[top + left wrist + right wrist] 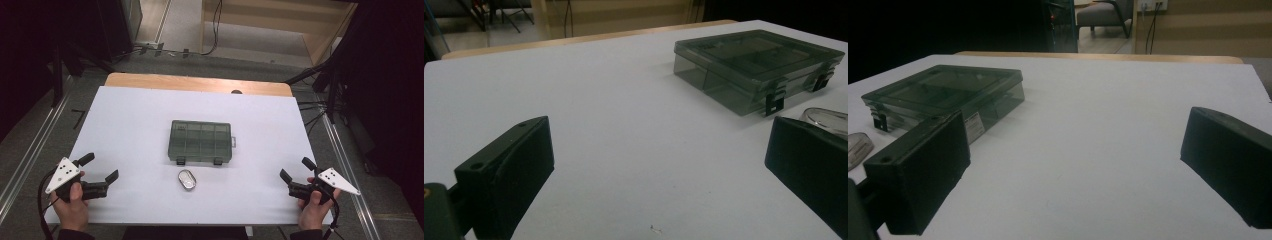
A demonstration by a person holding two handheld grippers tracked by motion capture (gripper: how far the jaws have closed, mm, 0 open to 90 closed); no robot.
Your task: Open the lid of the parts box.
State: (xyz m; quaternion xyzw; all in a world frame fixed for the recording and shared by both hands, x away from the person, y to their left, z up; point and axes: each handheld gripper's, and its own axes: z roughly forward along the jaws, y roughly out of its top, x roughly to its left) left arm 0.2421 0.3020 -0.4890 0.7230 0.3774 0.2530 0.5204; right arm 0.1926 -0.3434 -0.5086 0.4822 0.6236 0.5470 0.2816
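Nearest, at the front edge of the white worktop (pixel 130 115): left gripper (pixel 101 173) and right gripper (pixel 296 168), one at each front corner, both with jaws spread wide and nothing between them, both well apart from everything else. Held low and roughly level, aimed inward toward the middle.

Just beyond, between the two: a small oval metal tin (pixel 186 179), flat on the worktop, close in front of the box but not touching it. Likely trouble here: low, smooth and rounded, so liable to squirt out of a pinch across its long sides, or skid forward against the box latches if nudged by one jaw before the other lands. From the left gripper view, partly hidden behind the right-hand jaw, so easy to misjudge on approach.

Further in, mid-worktop: translucent grey compartment box (pixel 201 141), lid down, two black latches (pixel 180 160) on the near side, a small clasp or handle on its right end. Probable risks: light plastic sliding away under a one-sided push on a latch; lid springing up unevenly if only one latch released; contents, if any, not discernible through the tinted lid.
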